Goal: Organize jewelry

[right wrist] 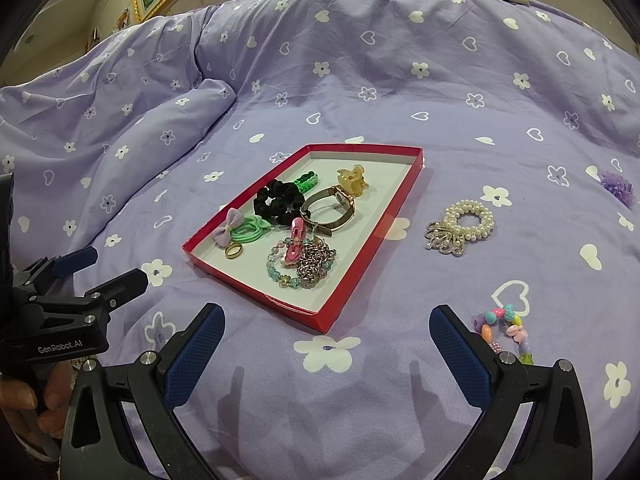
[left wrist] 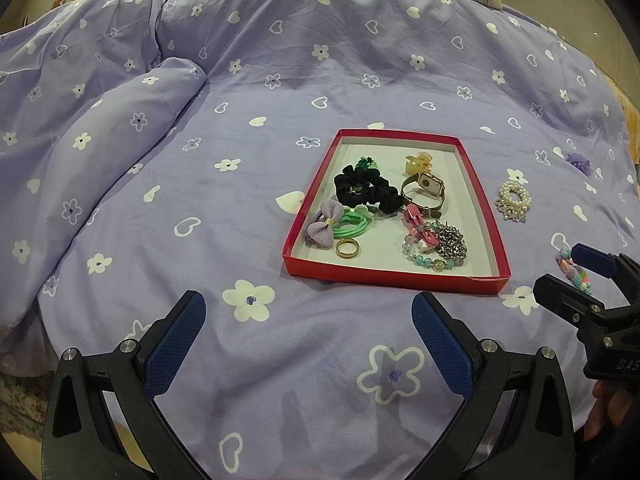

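- Up front in the left wrist view, the left gripper (left wrist: 308,320) is hovering with fingers spread wide, gripping nothing; the red tray (left wrist: 486,220) is sitting mid-frame on the purple bedspread (left wrist: 240,80), pearl bracelet (left wrist: 514,200) lying just right of it.
- Meanwhile, in the right wrist view, the right gripper (right wrist: 326,332) is hanging open and empty at the bottom, colourful bead bracelet (right wrist: 506,328) lying beside its right finger, tray at centre.

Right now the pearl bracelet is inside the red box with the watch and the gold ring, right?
Not quite. The pearl bracelet lies on the purple bedspread, outside the red box, to its right. The right wrist view shows it clearly. The watch and gold ring are inside.
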`<action>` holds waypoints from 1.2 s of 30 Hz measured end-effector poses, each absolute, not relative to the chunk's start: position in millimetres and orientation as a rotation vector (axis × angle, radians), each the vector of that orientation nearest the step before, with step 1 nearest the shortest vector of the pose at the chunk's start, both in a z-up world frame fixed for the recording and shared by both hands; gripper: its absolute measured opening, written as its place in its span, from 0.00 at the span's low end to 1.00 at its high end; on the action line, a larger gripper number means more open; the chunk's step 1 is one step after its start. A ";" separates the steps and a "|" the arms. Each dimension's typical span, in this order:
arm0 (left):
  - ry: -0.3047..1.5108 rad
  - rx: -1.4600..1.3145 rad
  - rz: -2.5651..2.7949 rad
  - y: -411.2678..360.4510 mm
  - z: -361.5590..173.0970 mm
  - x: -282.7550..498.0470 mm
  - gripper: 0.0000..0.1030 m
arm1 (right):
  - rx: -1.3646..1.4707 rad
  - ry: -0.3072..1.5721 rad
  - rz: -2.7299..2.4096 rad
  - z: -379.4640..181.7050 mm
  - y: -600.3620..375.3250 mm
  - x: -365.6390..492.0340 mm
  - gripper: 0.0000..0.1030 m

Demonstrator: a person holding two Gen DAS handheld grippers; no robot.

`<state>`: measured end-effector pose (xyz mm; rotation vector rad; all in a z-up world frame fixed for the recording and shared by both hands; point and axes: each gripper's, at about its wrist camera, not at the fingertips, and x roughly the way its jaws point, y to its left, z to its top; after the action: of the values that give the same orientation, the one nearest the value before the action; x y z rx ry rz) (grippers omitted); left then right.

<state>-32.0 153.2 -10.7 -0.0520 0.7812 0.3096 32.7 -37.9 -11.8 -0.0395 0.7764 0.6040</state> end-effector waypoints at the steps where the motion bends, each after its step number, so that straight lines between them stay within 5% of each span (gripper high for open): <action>1: 0.780 -0.050 0.311 153.4 -10.5 -32.4 1.00 | -0.041 0.775 0.605 -11.3 -37.2 32.1 1.00; 36: 0.780 -0.039 0.309 151.9 -11.5 -32.4 1.00 | -0.048 0.778 0.611 -11.0 -34.1 30.8 1.00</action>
<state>-32.4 151.9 -11.5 -0.0388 0.7796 0.3089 30.8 -34.1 -11.0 -0.0481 0.7785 0.6111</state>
